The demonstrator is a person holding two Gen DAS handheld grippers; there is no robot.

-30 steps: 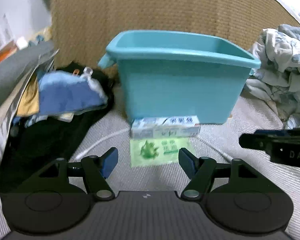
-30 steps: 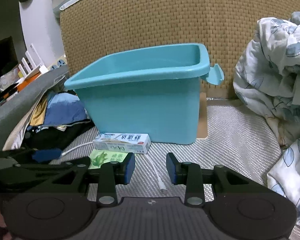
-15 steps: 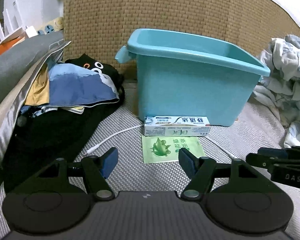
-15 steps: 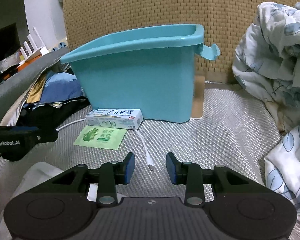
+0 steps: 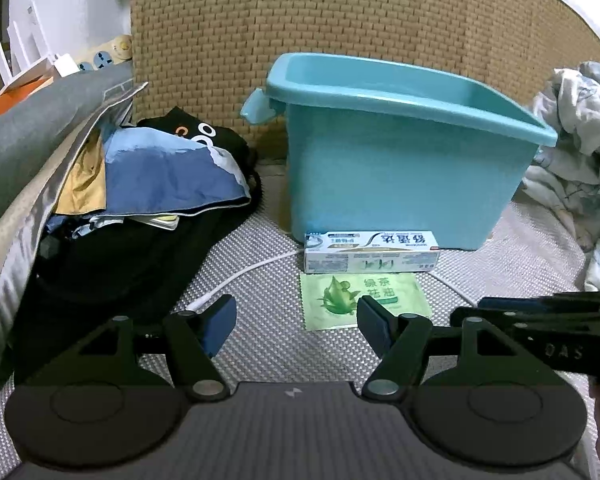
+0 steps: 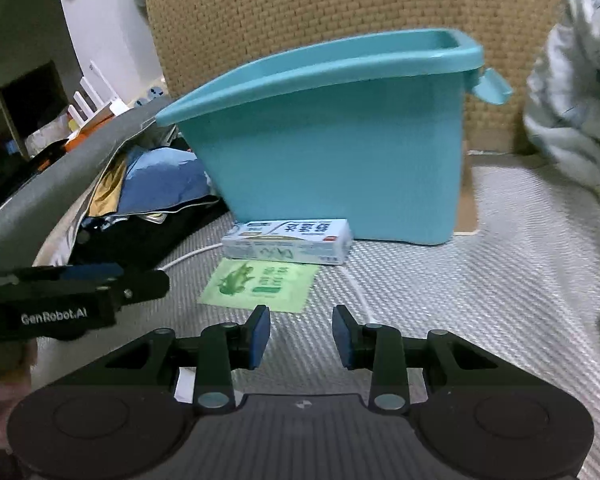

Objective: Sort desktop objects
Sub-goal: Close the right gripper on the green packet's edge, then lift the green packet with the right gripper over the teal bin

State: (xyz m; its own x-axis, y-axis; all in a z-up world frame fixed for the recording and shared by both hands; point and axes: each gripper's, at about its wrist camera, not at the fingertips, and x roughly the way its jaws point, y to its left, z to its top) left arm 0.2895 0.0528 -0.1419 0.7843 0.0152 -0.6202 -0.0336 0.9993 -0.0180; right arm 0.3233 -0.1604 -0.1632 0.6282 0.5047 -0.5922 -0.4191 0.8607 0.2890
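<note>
Currently both tools hold nothing: the left gripper (image 5: pixel 296 318) stands wide, the right gripper (image 6: pixel 301 334) narrower, jaws apart. Centre frame, a toothpaste box (image 5: pixel 370 251) lies touching the front wall of the teal bin (image 5: pixel 400 172). Just below it, a green sachet (image 5: pixel 364 299) lies flat on the woven mat (image 6: pixel 500 280).
</note>
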